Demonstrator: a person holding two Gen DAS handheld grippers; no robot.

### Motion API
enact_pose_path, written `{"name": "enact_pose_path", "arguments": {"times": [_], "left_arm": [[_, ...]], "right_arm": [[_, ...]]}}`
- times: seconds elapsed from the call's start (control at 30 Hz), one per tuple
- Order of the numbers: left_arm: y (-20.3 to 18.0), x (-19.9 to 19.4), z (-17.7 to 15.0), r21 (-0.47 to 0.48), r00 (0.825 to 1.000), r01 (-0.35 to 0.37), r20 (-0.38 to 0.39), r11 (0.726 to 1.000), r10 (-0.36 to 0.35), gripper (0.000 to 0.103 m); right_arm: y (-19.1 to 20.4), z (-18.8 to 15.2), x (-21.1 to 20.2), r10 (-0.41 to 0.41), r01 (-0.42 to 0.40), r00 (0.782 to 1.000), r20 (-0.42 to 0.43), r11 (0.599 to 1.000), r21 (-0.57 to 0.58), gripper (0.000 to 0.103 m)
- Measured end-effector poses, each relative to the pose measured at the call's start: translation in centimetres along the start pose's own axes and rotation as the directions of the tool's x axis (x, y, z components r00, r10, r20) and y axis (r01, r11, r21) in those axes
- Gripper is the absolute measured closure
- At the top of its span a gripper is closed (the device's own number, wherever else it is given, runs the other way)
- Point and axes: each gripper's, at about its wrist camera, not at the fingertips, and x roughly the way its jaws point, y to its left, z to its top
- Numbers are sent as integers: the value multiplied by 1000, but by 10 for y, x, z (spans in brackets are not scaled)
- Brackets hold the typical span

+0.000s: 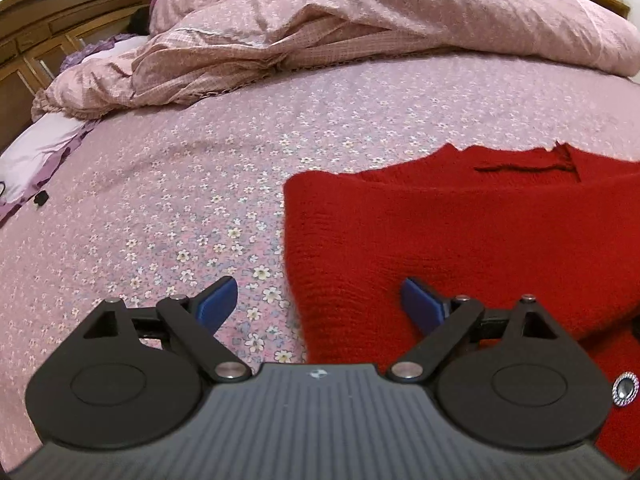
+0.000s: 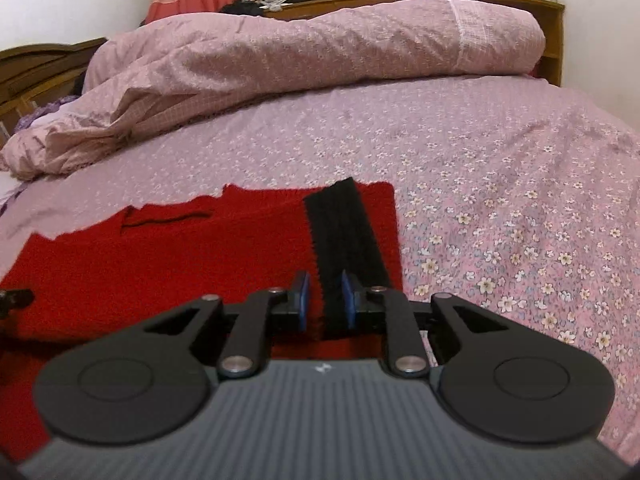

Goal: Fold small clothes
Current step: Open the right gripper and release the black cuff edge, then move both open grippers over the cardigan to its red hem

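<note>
A red knitted garment lies flat on the floral bed sheet, with a loose dark thread near its far edge and a sparkly round button at the near right. My left gripper is open wide over the garment's left edge, one blue pad above the sheet and the other above the red knit. In the right wrist view the same garment carries a black ribbed band along its right side. My right gripper hangs just over that band, its pads a narrow gap apart with nothing pinched between them.
A bunched pink quilt stretches across the far side of the bed. A wooden headboard and a lilac pillow are at the left, with a small black object near them. Bare sheet extends right of the garment.
</note>
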Motion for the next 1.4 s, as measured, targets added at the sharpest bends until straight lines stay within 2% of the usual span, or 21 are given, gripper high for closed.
{"name": "enact_pose_path", "arguments": {"times": [0.07, 0.13, 0.2, 0.27, 0.47, 0.67, 0.93, 1.17, 1.4], "left_arm": [[2, -10, 1, 1, 1000, 3, 17, 1000, -3, 10], [3, -23, 1, 22, 999, -6, 40, 1000, 5, 10], [6, -34, 0, 37, 999, -12, 49, 999, 11, 10], [12, -47, -2, 32, 999, -5, 51, 999, 4, 10], [34, -81, -20, -8, 1000, 23, 11, 1000, -23, 10], [43, -117, -47, 0, 1000, 19, -10, 1000, -19, 10], [47, -146, -83, 17, 997, 63, -55, 998, -62, 10], [42, -157, -122, 37, 985, 126, -124, 991, -121, 10], [49, -152, -148, -17, 962, 171, -213, 985, -171, 10]], "right_arm": [[-2, 4, -4, 0, 0, 1000, -1, 999, 36, 82], [-3, 5, -13, 8, -8, 1000, 1, 998, 58, 75], [-4, 3, -26, 17, -19, 1000, 16, 997, 72, 63], [-3, 3, -41, 16, -17, 1000, 23, 997, 76, 58], [-8, -7, -89, 33, -36, 999, 26, 995, 97, 57], [-14, -23, -126, 35, -33, 999, -13, 995, 93, 56], [-20, -46, -163, 22, -18, 998, -67, 998, 64, 56], [-29, -71, -180, 21, -11, 990, -137, 998, 68, 56], [-35, -93, -182, 12, 2, 978, -208, 998, 67, 56]]}}
